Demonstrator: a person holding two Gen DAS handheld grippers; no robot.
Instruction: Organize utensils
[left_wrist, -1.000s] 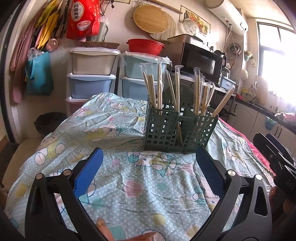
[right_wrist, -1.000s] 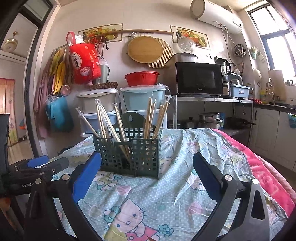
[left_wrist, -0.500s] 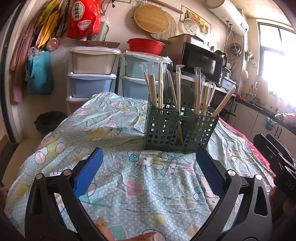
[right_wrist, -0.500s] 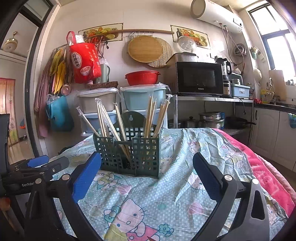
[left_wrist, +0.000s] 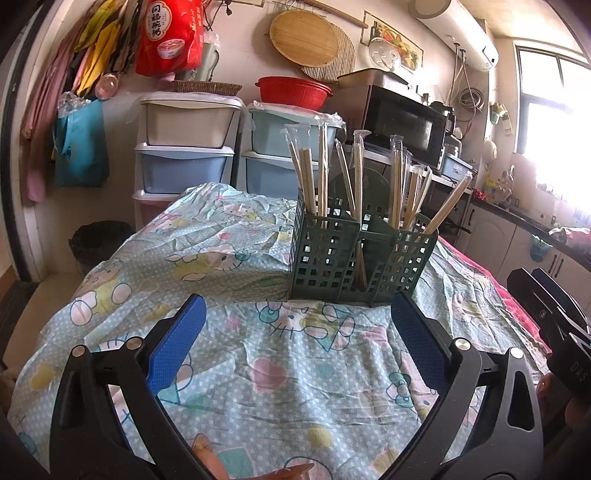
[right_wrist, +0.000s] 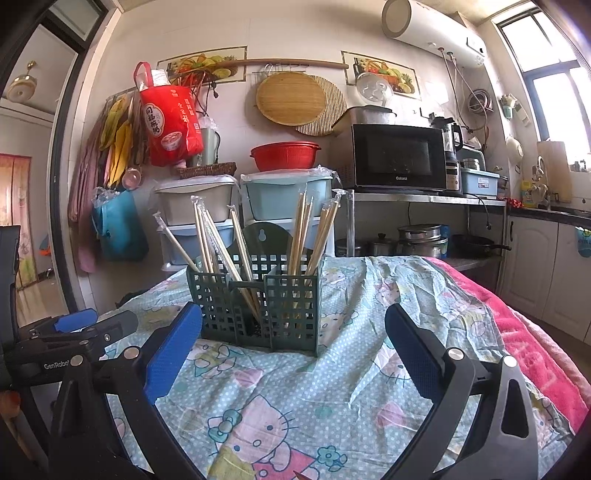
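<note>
A green lattice caddy (left_wrist: 360, 254) stands upright on a worktop (left_wrist: 280, 369) covered with a cartoon-print cloth, straight ahead of both tools. Wrapped chopsticks (left_wrist: 319, 173) stand on end in its outer compartments, some leaning outward.

The left hand-held gripper (left_wrist: 295, 343) is released, its blue pads spread wide with nothing between them, short of the caddy's near wall. The right hand-held gripper (right_wrist: 293, 350) is likewise released and empty, with the caddy (right_wrist: 258, 306) just ahead and slightly to its left. In the right view, chopsticks (right_wrist: 303, 236) in the compartment nearer this gripper stand fairly straight, while others lean away to the far side.

No loose utensils are visible on the cloth, so the sorting looks nearly done or paused. If a stick needs moving, approach from above, close on one wrapped pair near its top, and lift straight up so the light caddy does not tip or slide on the wrinkled cloth.
</note>
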